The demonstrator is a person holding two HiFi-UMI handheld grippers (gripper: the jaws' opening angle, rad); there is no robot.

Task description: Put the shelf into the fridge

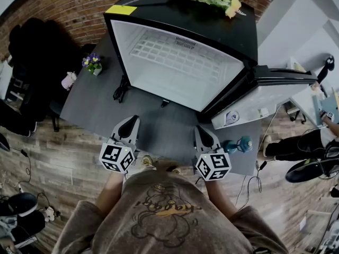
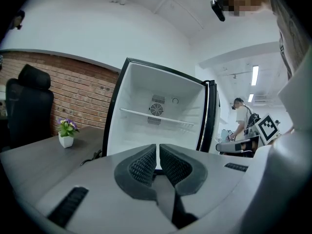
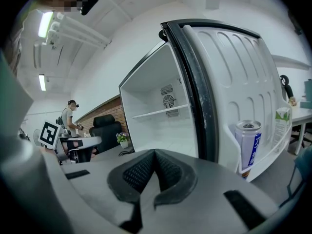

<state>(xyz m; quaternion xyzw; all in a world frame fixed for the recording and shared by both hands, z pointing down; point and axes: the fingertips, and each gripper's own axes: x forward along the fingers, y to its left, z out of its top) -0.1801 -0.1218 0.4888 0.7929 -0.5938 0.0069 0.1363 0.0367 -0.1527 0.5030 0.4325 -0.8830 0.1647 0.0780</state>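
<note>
Shelf (image 1: 175, 54) sits level inside the open fridge (image 1: 239, 41), spanning the white cavity at about mid height, well apart from both grippers. I read the left gripper (image 2: 157, 152) as clenched on nothing, with its pads together. The right gripper (image 3: 155, 156) is likewise clenched and empty. Both hover over the near edge of the dark table (image 1: 90, 107), pointing at the fridge mouth. The door (image 3: 234, 82) stands swung out to the right, with a can (image 3: 247, 143) in its rack. A potted plant (image 1: 94, 63) stands far left on the table.

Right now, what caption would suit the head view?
Both shut, the left gripper and right gripper face the open fridge, wire shelf inside.
</note>
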